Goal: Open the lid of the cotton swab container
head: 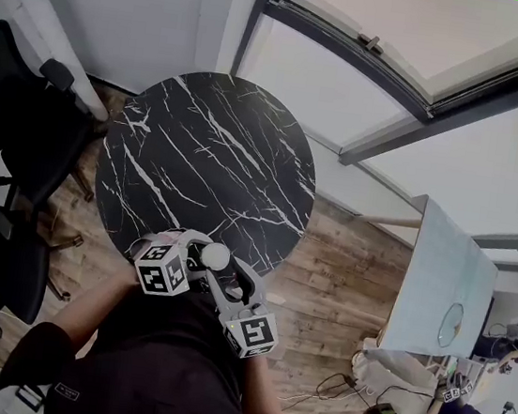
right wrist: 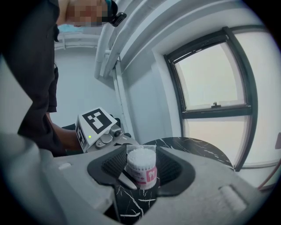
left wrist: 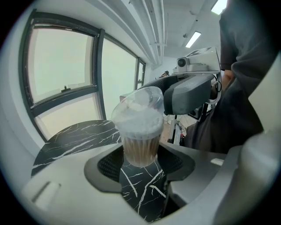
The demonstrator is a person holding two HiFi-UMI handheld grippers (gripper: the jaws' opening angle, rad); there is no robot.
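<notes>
Item: cotton swab container (left wrist: 139, 147), lid (left wrist: 147, 99) tipped open (white swab tips showing). I am holding it over the counter's (head: 210, 148) near edge, with the left tongs (left wrist: 139, 161) pinching its lower body. The right tongs (right wrist: 141, 171) are standing spread, the container sitting between them; whether they are touching it I cannot tell.

cotton swab container (right wrist: 142, 170) (white tips showing) between right gripper (right wrist: 142, 163) jaws, marble table (right wrist: 197, 147) beneath
</notes>
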